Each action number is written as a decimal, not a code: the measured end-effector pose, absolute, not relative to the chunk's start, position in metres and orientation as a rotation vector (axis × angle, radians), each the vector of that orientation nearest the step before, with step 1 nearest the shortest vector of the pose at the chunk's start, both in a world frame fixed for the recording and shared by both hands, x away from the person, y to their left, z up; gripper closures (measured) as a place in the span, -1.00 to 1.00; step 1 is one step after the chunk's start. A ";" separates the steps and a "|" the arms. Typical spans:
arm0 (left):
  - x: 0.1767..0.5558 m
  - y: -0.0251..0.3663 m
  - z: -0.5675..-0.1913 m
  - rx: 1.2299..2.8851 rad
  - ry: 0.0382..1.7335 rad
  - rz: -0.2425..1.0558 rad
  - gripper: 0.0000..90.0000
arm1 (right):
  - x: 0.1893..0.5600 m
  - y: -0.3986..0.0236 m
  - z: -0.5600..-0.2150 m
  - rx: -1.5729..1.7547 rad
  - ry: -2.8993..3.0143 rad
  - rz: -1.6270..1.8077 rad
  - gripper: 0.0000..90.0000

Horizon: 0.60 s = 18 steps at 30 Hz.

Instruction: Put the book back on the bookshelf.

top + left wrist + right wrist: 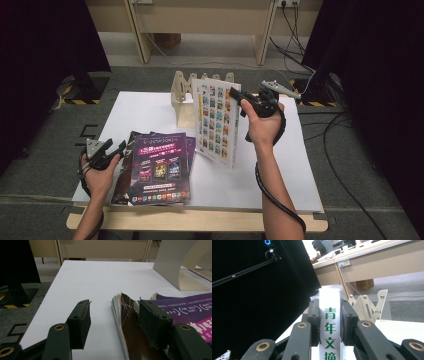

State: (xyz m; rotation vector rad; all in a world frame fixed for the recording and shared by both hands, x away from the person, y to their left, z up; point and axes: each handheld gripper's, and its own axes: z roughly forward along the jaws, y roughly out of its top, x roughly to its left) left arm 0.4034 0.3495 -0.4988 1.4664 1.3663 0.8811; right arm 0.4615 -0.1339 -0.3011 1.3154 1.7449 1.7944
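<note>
Magazines are the work in hand across all three views. From the high view, the right gripper [239, 96] is holding a white magazine [216, 121] upright by its spine above the middle of the bench [145, 107], its cover of small coloured pictures facing the person, with a wooden rack [183, 89] standing just behind it. Lower left, the left gripper [114, 149] is hovering at the left edge of a stack of purple magazines [161, 167] lying flat near the front edge, its jaws standing apart with nothing between them. Through the left gripper view, the two black jaws are gaping wide over the white bench top [105, 275]; the right jaw is sitting over the corner of the purple stack [190, 311], whose fanned page edges are lying just inside it, while the left jaw is hanging over bare surface. Whether that right pad is touching the paper I cannot tell. Through the right gripper view, both jaws are pressing narrowly on the white spine [329, 322] bearing green characters, and the rack [368, 306] is showing behind to the right.
</note>
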 end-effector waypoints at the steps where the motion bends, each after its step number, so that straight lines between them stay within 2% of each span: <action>1: 0.403 0.349 -0.499 1.468 1.364 0.883 -0.05 | 0.462 -0.134 -0.301 1.311 1.744 1.789 0.66; 18: 0.403 0.348 -0.499 1.474 1.359 0.883 -0.05 | 0.461 -0.131 -0.293 1.282 1.640 1.709 0.66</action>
